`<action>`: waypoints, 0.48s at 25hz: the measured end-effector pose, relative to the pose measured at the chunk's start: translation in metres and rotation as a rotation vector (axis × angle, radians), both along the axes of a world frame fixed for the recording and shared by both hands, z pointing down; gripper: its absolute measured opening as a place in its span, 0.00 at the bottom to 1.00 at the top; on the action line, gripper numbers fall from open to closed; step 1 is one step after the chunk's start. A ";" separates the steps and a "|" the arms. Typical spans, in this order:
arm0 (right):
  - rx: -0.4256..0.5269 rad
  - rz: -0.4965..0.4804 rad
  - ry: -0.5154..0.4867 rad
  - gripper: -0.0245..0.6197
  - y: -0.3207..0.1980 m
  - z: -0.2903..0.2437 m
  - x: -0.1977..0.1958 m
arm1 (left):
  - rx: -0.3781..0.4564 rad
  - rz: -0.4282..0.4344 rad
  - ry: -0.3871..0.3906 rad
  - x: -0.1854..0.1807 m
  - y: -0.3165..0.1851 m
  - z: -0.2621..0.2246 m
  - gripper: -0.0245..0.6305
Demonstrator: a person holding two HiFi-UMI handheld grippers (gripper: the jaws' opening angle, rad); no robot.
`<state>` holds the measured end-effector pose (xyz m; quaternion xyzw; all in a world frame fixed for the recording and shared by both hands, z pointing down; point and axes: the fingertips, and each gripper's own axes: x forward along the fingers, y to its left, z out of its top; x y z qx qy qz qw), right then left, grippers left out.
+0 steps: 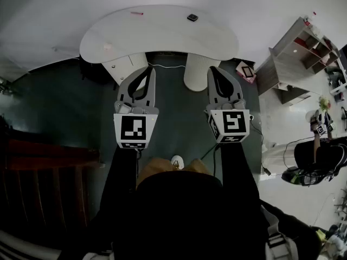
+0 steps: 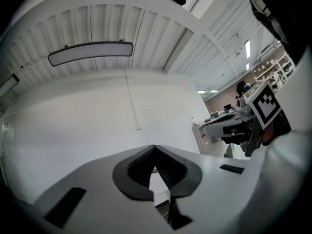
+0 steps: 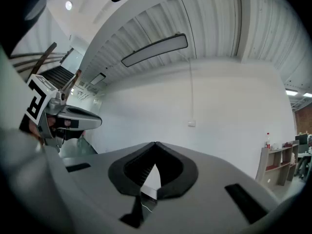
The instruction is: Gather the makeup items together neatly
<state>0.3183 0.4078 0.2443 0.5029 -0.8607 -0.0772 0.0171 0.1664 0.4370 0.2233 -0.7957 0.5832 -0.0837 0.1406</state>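
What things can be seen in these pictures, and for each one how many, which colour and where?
table: one, white, curved, ahead of the person
red item: one, small, on the table's far left part
dark item: one, small, on the table's far right part
drawer unit: one, white, under the table
shelf unit: one, pale, at the right
box: one, pink, on the floor beside the shelf unit
other person: one, dark clothes, far right
left hand-held gripper: one, white, black pads, shut, empty
right hand-held gripper: one, white, black pads, shut, empty
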 end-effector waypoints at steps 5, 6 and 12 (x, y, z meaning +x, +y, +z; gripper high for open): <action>0.002 0.001 0.010 0.08 0.000 0.004 -0.005 | 0.005 0.004 0.005 -0.004 0.001 0.002 0.06; 0.003 0.000 0.010 0.08 0.000 0.005 -0.006 | 0.004 0.003 0.005 -0.005 0.001 0.002 0.06; -0.001 0.005 0.002 0.08 -0.004 0.006 -0.003 | -0.004 -0.003 0.016 -0.009 0.000 0.007 0.06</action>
